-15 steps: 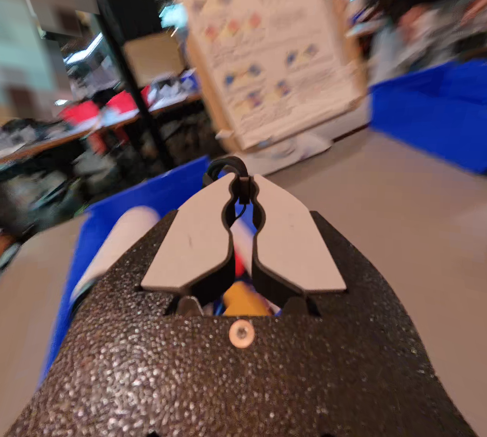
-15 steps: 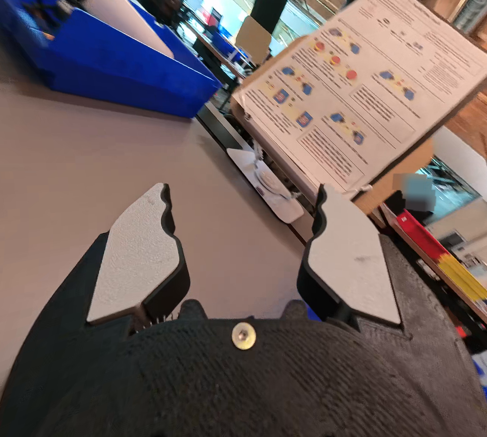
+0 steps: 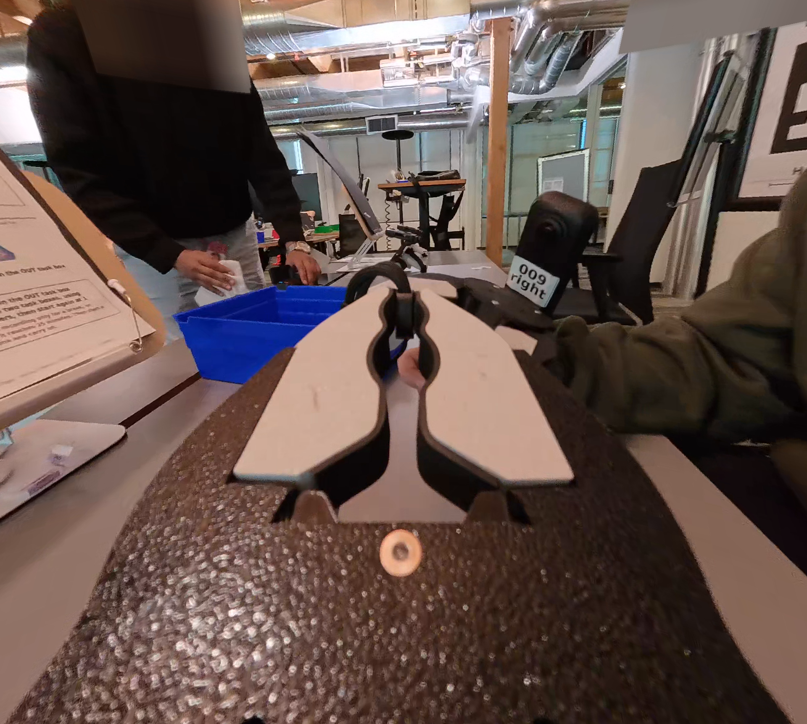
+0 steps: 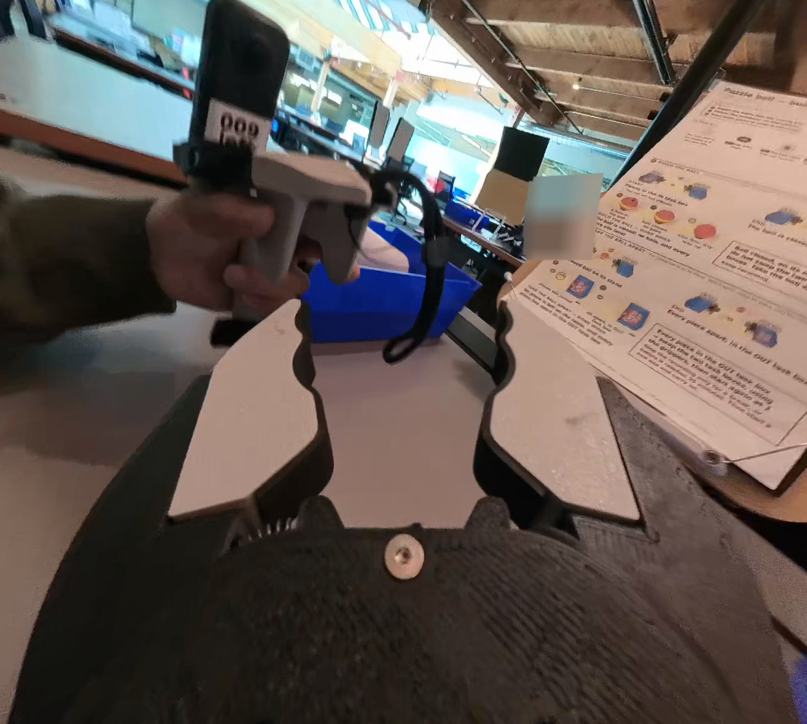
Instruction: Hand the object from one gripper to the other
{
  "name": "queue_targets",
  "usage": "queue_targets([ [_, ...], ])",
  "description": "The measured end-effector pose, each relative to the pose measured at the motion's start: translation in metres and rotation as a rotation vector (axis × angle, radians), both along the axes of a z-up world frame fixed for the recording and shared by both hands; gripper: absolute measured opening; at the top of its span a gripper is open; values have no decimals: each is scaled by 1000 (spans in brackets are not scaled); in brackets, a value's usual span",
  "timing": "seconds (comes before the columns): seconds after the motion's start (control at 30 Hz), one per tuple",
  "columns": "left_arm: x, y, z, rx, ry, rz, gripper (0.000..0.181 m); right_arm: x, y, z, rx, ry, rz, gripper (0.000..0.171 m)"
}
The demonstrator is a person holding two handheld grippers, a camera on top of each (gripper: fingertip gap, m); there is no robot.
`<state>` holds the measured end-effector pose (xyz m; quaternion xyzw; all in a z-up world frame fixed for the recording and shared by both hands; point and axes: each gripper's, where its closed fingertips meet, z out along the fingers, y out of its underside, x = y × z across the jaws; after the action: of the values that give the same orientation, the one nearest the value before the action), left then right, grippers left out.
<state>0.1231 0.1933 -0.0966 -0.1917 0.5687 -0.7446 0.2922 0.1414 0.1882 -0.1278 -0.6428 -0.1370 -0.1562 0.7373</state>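
The flat grey table [image 4: 393, 419] is stretching under both grippers, and a large white printed instruction sheet clipped to a brown board [image 4: 698, 310] is leaning at its edge, at the right of the right wrist view and the left of the left wrist view. A person in a black sweater [image 3: 166, 179] is standing behind the table, one hand resting on something white just beside a blue plastic bin [image 3: 262, 323]. A second blue plastic bin [image 4: 384, 310] is sitting on the table beyond the right gripper's fingers.

The left gripper [image 3: 404, 319], with a speckled dark body and pale flat finger plates, is being held in a hand above the table, its jaws drawn nearly together and pinching a black looped cord strap [image 3: 404, 310] at the tips. In the right wrist view the same gripper [image 4: 371, 196] is showing from the side, off the table, and the strap [image 4: 430, 266] is hanging down from its fingertips in a long loop, its lower end dangling close to the table near the second bin.

The right gripper [image 4: 404, 332] is sitting with its jaws spread wide and nothing between them, only bare table showing in the gap. The strap's loop is hanging just beyond its fingertips, apart from both fingers.
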Motion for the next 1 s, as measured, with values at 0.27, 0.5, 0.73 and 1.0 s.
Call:
queue_targets([
  [0.27, 1, -29, -18, 60, 49, -97, 7, 26, -10, 0, 28, -5, -94, 47],
  [0.5, -1, -34, -25, 91, 65, -115, 7, 10, -9, -6, -3, -120, -37, 12],
  [0.73, 1, -22, -23, 115, 52, -42, 12, 5, -10, -13, -73, 23, 104, 12],
  [1.0, -19, -7, -4, 9, -9, -115, 32, -35, -34, -9, -230, 628, 736, 13],
])
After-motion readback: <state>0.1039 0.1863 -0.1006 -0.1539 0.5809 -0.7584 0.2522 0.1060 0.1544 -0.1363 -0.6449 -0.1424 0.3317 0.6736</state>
